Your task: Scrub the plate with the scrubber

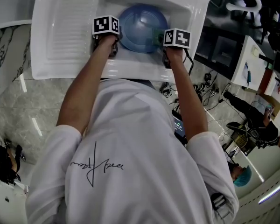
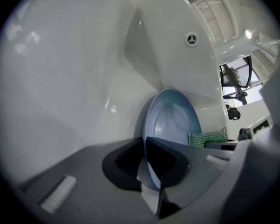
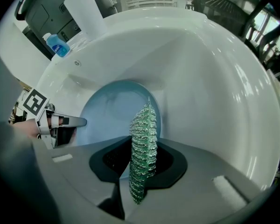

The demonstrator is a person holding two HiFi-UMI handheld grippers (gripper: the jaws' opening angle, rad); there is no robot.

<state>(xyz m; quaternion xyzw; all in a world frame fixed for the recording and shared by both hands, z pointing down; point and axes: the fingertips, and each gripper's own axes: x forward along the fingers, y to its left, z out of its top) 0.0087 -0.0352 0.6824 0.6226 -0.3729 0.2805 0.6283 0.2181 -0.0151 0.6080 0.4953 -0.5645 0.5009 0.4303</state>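
Both hands are down in the white sink right now. My left tool is clamped on the rim of the blue plate. From the left gripper view, the plate's edge runs straight in between the jaws of that tool, and they're closed narrow on it. The plate is inside the basin, next to the ribbed drainboard. I can't tell if its far side is resting on the basin wall or hanging free.

My right tool has the green mesh scrubber pinched between its jaws. In the right gripper view the scrubber stands on edge, squeezed thin in the middle of that tool, poking out above and below the jaws. It's right at the plate's right-hand rim. I honestly can't tell if it's pressed against the surface or just beside it. The left tool shows up on the opposite side of the plate, so the two tools have it between them.

There's a bottle of blue liquid up on the sink ledge behind.
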